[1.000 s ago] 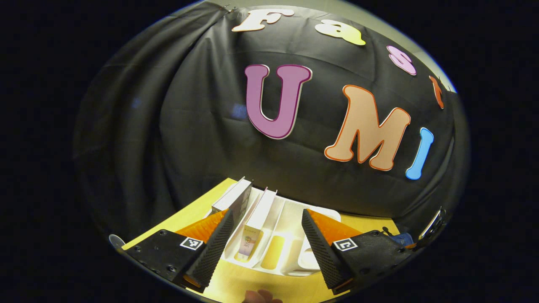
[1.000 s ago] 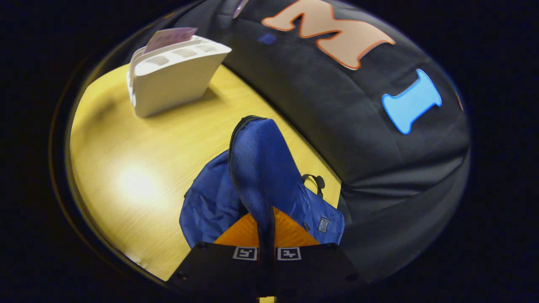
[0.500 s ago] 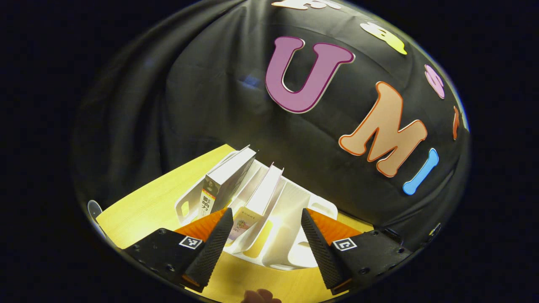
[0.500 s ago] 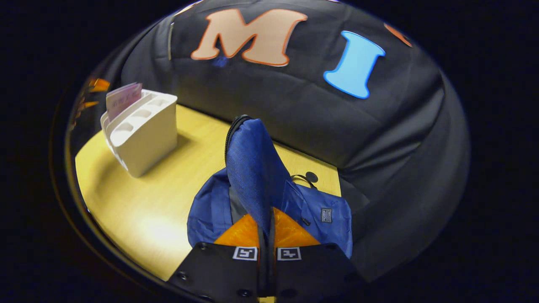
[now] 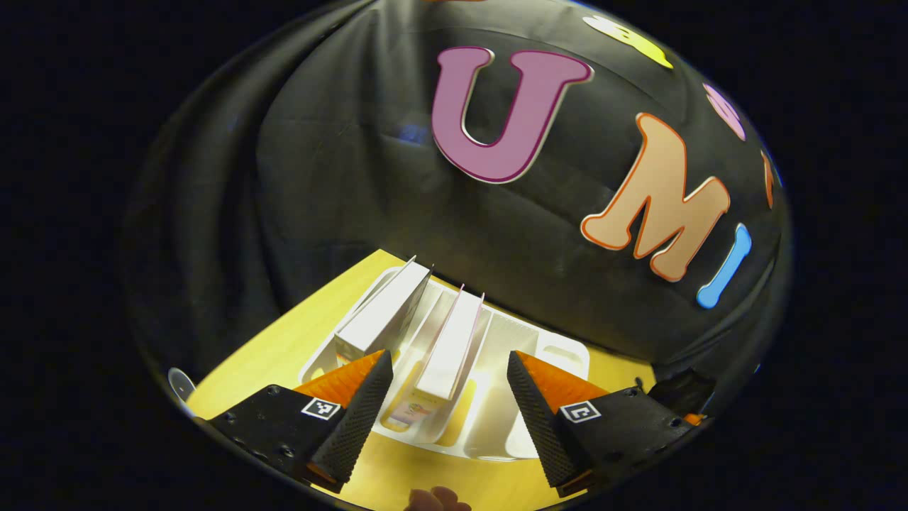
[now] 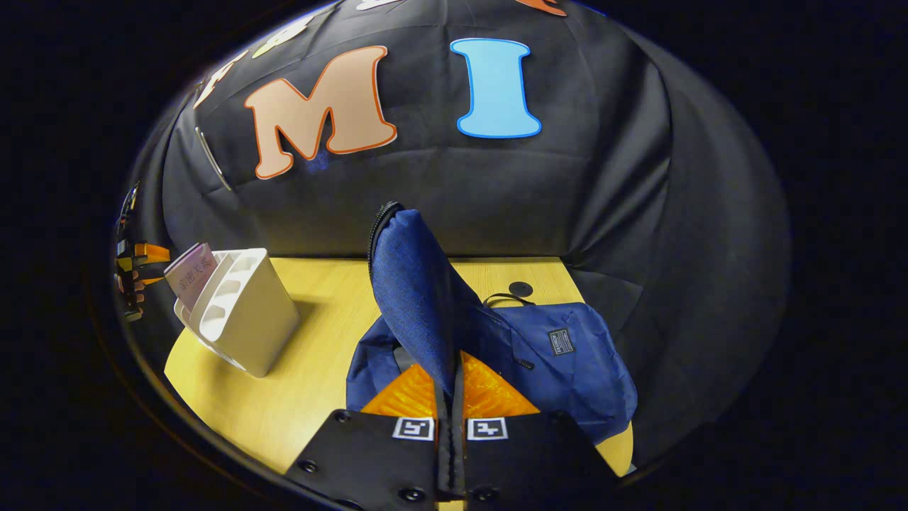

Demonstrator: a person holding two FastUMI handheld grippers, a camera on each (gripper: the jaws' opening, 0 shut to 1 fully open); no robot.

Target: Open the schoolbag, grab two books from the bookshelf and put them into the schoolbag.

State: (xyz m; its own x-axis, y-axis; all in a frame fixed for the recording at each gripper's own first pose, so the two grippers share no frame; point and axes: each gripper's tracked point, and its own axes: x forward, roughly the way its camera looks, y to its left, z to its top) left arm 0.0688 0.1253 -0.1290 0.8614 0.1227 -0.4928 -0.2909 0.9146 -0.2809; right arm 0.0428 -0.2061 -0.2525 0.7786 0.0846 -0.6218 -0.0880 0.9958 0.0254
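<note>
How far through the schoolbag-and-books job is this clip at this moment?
Done: the right gripper is pinching the blue schoolbag flap up. In hand: the left gripper, open, points at two books standing in the white bookshelf. Left: grab both books and bag them; neither has left the shelf.

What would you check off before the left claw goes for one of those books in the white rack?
1. Left claw open wide enough: ok, its fingers stand well apart.
2. Book lined up: ok, the nearer book stands upright between the fingers' line, the other book to its left.
3. Rack steady on the table: ok, it sits flat.
4. Right claw gripping the schoolbag flap: ok, shut on it, flap lifted.
5. Schoolbag opening wide enough for a book: cannot tell.
6. Books loose enough in their slots to lift: cannot tell.
</note>
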